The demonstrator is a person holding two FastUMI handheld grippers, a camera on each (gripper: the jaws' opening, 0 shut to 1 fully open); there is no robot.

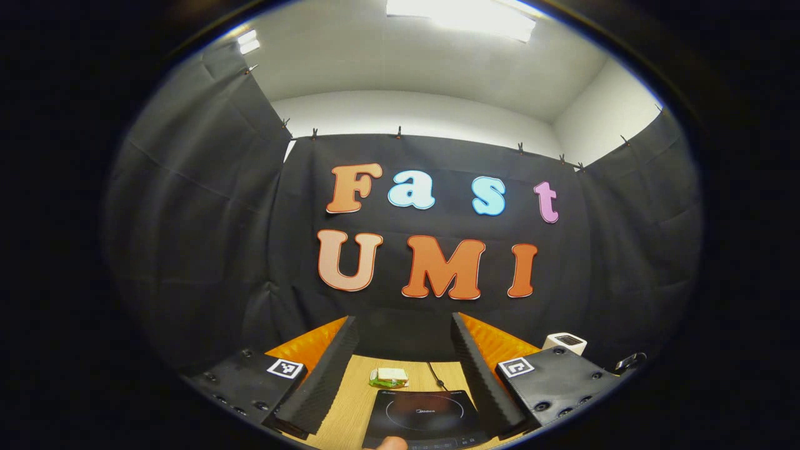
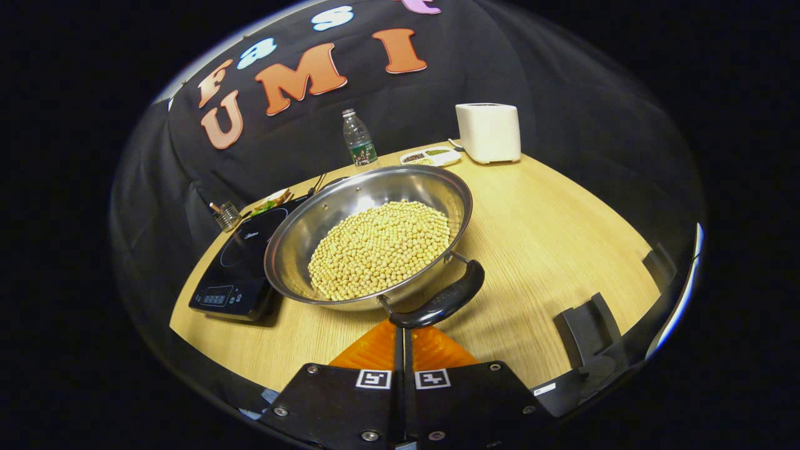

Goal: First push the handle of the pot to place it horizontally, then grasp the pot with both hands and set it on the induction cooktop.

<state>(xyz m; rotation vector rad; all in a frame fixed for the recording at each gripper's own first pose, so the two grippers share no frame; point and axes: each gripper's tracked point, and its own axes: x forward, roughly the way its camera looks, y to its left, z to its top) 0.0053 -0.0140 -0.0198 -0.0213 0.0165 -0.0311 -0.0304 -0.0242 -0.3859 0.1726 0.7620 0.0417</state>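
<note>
In the left gripper view, the left gripper (image 1: pixel 400 369) hangs above the table with its jaws spread wide, holding nothing; the induction cooktop (image 1: pixel 426 415) lies between and beyond its fingers, bare of any pot. In the right gripper view, that cooktop (image 2: pixel 240 265) sits at the left of the wooden table (image 2: pixel 550 231), and the steel pot (image 2: pixel 369 240), heaped with soybeans (image 2: pixel 381 247), rests just beside it, its rim overhanging the cooktop's near edge. The right gripper (image 2: pixel 400 334) is pinched together on nothing, its tips right at the pot's black handle (image 2: pixel 440 303). By my reading the push is only starting; the two-handed lift and placing remain.
</note>
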